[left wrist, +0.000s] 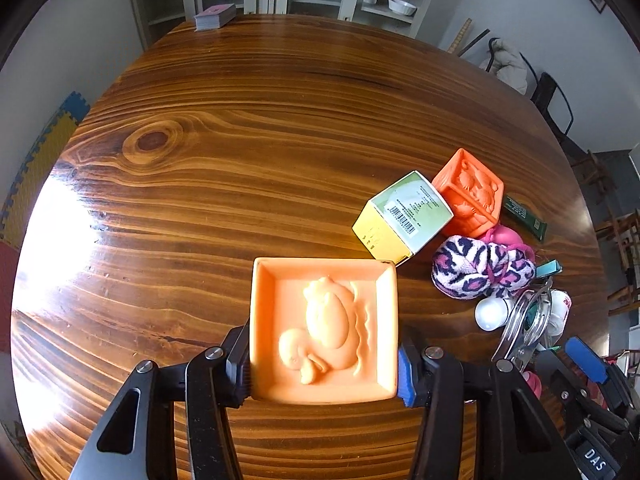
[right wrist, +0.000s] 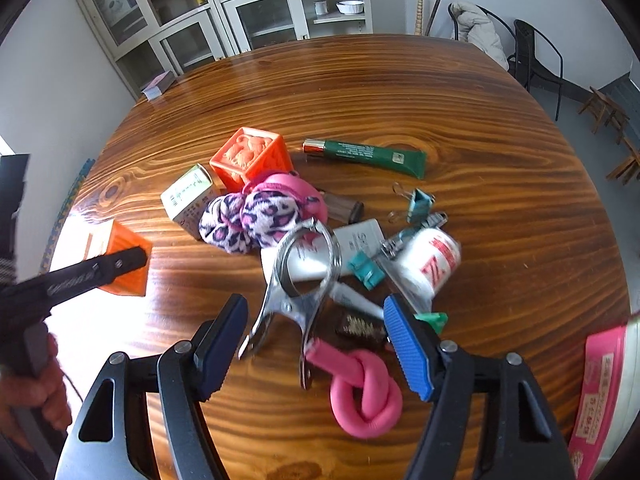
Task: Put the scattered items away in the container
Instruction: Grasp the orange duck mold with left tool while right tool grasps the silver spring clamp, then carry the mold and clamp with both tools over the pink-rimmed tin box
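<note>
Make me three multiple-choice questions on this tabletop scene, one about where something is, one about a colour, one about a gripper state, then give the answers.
1. Where does the green tube lie?
A. on the wooden table, beyond the pile
B. inside the cabinet
C. in the right gripper

2. What colour is the knotted foam roller?
A. blue
B. pink
C. yellow

3. What is the left gripper doing?
A. hanging open over bare wood
B. shut on the light orange duck block
C. shut on a metal clamp

Answers: 1 A, it rests flat on the wood past the clutter. 2 B, it is plainly pink. 3 B, both fingers press the block's sides.
</note>
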Tool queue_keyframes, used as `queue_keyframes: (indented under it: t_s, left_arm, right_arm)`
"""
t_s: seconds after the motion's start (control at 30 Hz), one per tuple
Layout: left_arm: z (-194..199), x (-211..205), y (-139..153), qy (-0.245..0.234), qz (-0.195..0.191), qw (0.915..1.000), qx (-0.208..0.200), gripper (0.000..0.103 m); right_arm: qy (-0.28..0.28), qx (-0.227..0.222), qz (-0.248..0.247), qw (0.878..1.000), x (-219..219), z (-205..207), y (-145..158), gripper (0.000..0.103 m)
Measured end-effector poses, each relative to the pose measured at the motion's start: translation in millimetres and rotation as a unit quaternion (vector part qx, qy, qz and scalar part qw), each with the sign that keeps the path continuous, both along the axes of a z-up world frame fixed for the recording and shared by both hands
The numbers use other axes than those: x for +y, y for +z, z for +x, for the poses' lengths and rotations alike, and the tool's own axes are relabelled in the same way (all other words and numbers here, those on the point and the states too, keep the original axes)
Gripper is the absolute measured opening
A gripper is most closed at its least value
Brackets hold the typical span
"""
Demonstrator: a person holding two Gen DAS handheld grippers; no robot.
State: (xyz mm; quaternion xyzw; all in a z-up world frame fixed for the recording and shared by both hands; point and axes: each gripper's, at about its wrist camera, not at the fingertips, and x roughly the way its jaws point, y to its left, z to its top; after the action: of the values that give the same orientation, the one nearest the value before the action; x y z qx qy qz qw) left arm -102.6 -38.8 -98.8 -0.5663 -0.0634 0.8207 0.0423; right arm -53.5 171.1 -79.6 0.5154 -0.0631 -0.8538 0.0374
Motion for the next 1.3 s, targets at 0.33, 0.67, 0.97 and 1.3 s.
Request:
queue_keyframes:
  t_s: [0.33, 0.67, 0.97, 1.3]
  left_arm:
    - [13.7, -0.5, 10.1, -0.006, -0.005, 1.0000, 0.003, 0.055]
    - [16.0, 1.6, 10.0, -0.010, -0.011, 0.9999, 0.005, 0.055]
    - [31.6, 10.1, 29.2, -0.006, -0.020, 0.9995, 0.022, 0.055]
    - [60.4, 38.6, 57.1, -0.015, -0.027, 0.9984, 0.046, 0.055]
  right_arm:
    - [0.000, -0.018, 0.027, 0.999, -15.3, -27.6, -24.1, 0.074]
    - [0.021, -0.032, -0.001, 0.999, -16.8, -31.0, -31.4, 0.046]
    - [0.031, 0.008, -0.040, 0.999, -6.0, -5.6, 3.2, 0.043]
    - [0.008, 0.050, -0.081, 0.995, 27.9, 29.3, 48.9, 0.043]
